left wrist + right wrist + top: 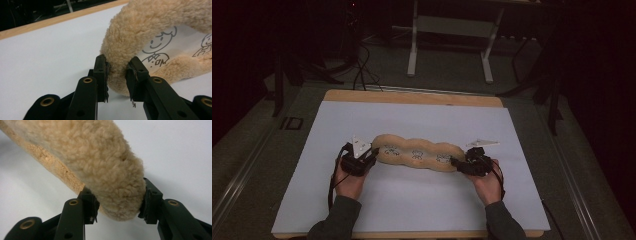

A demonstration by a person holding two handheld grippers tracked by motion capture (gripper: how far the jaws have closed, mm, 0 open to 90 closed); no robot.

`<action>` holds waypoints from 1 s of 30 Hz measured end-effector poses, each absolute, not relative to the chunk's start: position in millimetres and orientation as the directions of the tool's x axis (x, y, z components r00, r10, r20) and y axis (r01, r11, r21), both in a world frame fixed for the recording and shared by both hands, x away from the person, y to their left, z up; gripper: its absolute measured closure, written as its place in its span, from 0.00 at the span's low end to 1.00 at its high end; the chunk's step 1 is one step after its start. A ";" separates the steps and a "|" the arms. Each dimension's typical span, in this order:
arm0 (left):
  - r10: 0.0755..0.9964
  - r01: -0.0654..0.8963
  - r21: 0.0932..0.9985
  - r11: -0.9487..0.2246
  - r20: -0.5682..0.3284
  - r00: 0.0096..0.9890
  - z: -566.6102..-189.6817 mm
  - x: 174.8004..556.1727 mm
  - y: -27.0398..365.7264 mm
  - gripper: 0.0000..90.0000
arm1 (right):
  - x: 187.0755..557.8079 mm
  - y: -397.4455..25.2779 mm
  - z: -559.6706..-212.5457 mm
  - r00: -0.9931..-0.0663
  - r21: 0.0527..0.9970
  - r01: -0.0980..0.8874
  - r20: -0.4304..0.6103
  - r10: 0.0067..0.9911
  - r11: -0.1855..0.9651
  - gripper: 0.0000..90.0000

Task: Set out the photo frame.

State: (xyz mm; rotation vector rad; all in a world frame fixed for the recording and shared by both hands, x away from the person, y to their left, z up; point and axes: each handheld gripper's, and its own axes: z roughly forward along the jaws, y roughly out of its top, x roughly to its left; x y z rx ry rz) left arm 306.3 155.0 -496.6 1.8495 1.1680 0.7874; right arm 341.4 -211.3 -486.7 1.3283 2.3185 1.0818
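A long tan fleece cushion (pixel 417 152) with small cartoon figures drawn on white patches lies across the middle of the white sheet (pixel 412 200). My left gripper (pixel 371 154) is shut on its left end; in the left gripper view the fleece cushion (pixel 140 32) bulges between the jaws of my left gripper (pixel 117 75). My right gripper (pixel 455 162) is shut on the right end. In the right gripper view the rounded tip of the fleece cushion (pixel 100 162) is squeezed in my right gripper (pixel 118 201).
The white sheet covers a wooden table whose far edge (pixel 412 97) shows. Beyond it stand a white table frame (pixel 452 35) and cables (pixel 359 70) on a dark floor.
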 end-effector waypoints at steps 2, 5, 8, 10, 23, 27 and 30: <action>0.921 0.427 0.867 -0.257 0.086 0.380 -496.4 306.0 154.2 0.81 | 342.5 -212.6 -486.1 -0.544 0.712 0.636 0.141 0.827 0.297 0.62; 0.923 0.435 0.865 -0.251 0.078 0.377 -497.4 306.4 153.7 0.81 | 345.6 -213.0 -486.2 -0.541 0.709 0.639 0.139 0.829 0.298 0.61; 0.924 0.438 0.865 -0.243 0.069 0.376 -497.9 306.8 153.4 0.81 | 348.9 -212.8 -486.3 -0.543 0.712 0.633 0.128 0.830 0.304 0.61; 0.922 0.427 0.872 -0.241 0.068 0.381 -498.1 306.2 152.9 0.80 | 351.2 -213.5 -485.8 -0.539 0.712 0.634 0.127 0.833 0.302 0.61; 0.922 0.450 0.866 -0.219 0.033 0.386 -503.7 310.3 148.3 0.80 | 363.4 -221.8 -486.4 -0.502 0.716 0.653 0.164 0.849 0.248 0.59; 0.922 0.466 0.858 -0.216 0.023 0.386 -505.2 311.7 147.9 0.80 | 366.0 -223.1 -488.8 -0.496 0.707 0.665 0.178 0.850 0.239 0.59; 0.923 0.474 0.856 -0.207 0.009 0.385 -504.9 311.9 148.7 0.80 | 368.6 -223.6 -490.6 -0.488 0.707 0.670 0.192 0.851 0.225 0.59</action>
